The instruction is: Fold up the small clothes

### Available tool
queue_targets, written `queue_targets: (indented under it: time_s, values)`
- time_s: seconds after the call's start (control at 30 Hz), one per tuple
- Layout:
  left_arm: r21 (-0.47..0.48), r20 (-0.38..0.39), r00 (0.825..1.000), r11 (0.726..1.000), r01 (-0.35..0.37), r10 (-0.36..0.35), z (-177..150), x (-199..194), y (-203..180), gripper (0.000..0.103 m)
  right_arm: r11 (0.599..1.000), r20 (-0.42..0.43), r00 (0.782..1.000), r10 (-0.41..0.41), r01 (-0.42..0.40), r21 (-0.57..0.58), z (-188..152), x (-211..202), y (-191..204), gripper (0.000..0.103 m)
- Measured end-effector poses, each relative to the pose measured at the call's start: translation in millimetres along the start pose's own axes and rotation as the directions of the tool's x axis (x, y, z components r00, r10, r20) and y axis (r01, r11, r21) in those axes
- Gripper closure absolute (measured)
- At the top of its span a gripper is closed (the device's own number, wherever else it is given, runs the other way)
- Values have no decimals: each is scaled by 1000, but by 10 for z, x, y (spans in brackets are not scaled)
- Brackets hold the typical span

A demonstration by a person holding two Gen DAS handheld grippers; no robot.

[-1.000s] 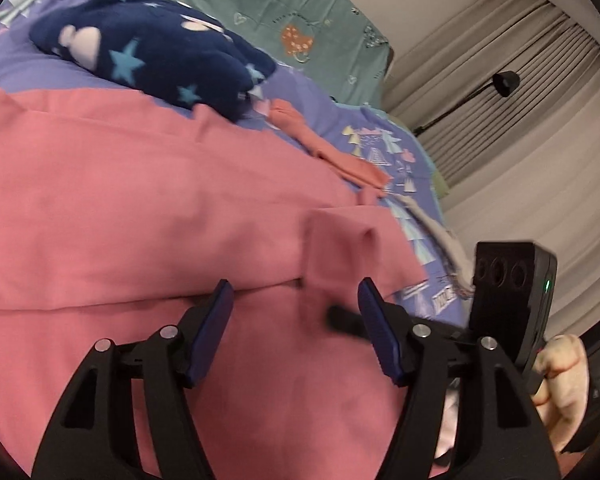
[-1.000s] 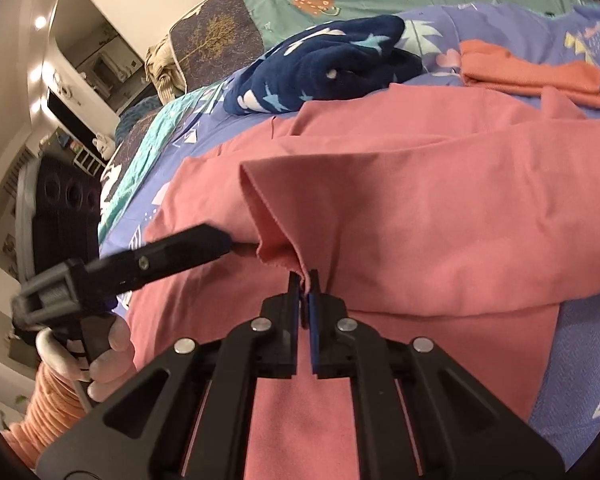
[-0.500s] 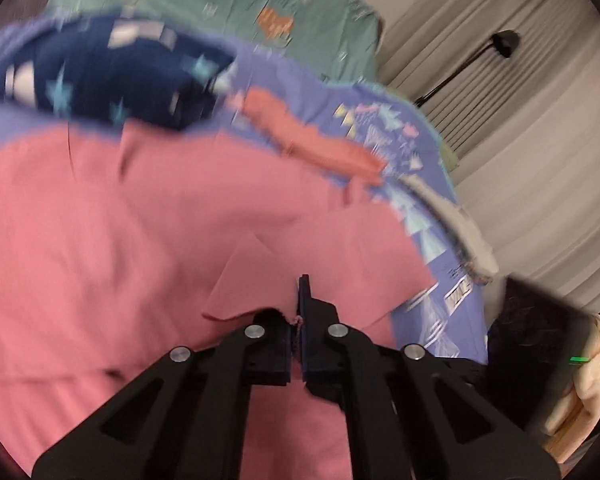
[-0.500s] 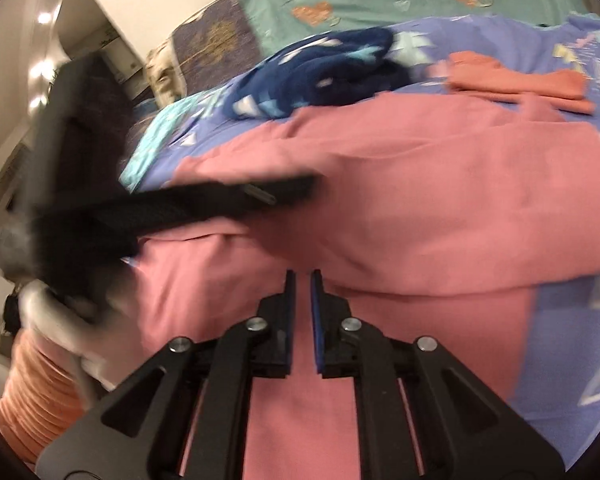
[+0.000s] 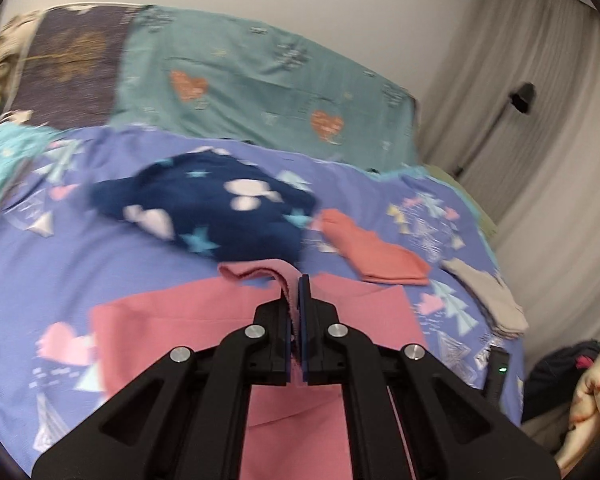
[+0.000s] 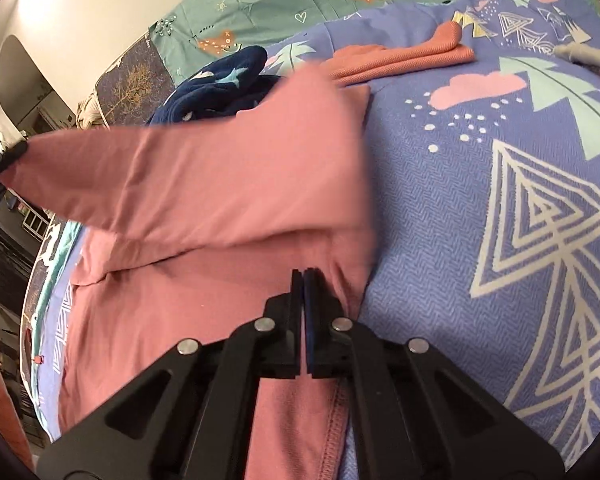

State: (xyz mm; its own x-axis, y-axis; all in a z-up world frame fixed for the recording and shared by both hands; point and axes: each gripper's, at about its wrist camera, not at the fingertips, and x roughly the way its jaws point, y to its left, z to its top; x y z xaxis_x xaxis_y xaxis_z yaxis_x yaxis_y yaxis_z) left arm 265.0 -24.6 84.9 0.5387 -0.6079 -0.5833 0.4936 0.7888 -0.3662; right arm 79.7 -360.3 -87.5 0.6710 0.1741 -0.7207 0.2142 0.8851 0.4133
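since a second ago our left tool (image 5: 298, 296) clamps and lifts the pink garment (image 6: 204, 184) off the bed (image 6: 480, 208), right tool (image 6: 303, 280) pressed together empty; a thin pinch may slip.

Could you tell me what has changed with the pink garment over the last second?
The left tongs closed on an edge of the pink cotton garment and lifted it up and across. The right tongs, shut, now rest low by its hem. The navy star-print fleece and folded orange cloth stayed put.
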Motion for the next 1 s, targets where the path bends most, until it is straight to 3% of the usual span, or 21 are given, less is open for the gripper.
queue_targets:
  time_s: [0.07, 0.17, 0.27, 0.33, 0.4, 0.47, 0.57, 0.67, 0.73, 0.8, 0.9, 0.93, 1.0]
  values:
    - [-31, -3, 999, 999, -39, 38, -71, -43, 238, 101, 1000, 0, 1000, 3, -3, 3, 5, 11, -7, 102]
    - [-41, -68, 992, 994, -106, 103, -267, 125, 543, 99, 1000, 0, 1000, 7, -7, 7, 13, 22, -14, 102]
    - [-37, -129, 965, 971, -236, 230, -465, 319, 819, 86, 1000, 0, 1000, -3, 3, -2, 23, 21, -7, 102]
    - [-40, -136, 944, 950, -309, 301, -563, 332, 962, 84, 1000, -9, 1000, -17, 17, -21, 30, 0, 30, 100]
    - [-30, -126, 944, 950, -312, 306, -615, 275, 975, 80, 998, -21, 1000, -22, 20, -57, 8, -42, 88, 92]
    - [22, -101, 950, 955, -295, 295, -683, 196, 864, 66, 994, -32, 999, -14, 11, -107, -21, -120, 168, 83]
    - [106, -95, 961, 962, -250, 260, -796, 209, 642, 60, 992, -36, 999, 39, -43, -115, 8, -270, 195, 82]
    - [175, -152, 955, 958, -229, 256, -967, 443, 484, 55, 994, 12, 994, 108, -108, -31, 197, -433, 53, 79]
    - [195, -214, 934, 950, -246, 286, -1161, 700, 483, 53, 995, 42, 995, 88, -89, 34, 374, -454, -104, 78]
    - [230, -151, 935, 932, -282, 320, -1265, 752, 432, 48, 992, 35, 998, 46, -50, 118, 611, -350, -328, 77]
    - [245, -136, 929, 920, -306, 345, -1279, 737, 398, 48, 977, -15, 999, 34, -30, 210, 891, -85, -562, 77]
    - [247, -134, 928, 919, -308, 347, -1284, 734, 394, 48, 973, -21, 999, 34, -28, 229, 1002, 27, -599, 75]
    - [248, -136, 927, 918, -309, 349, -1302, 728, 394, 47, 969, -39, 998, 46, -35, 243, 1142, 188, -593, 60]
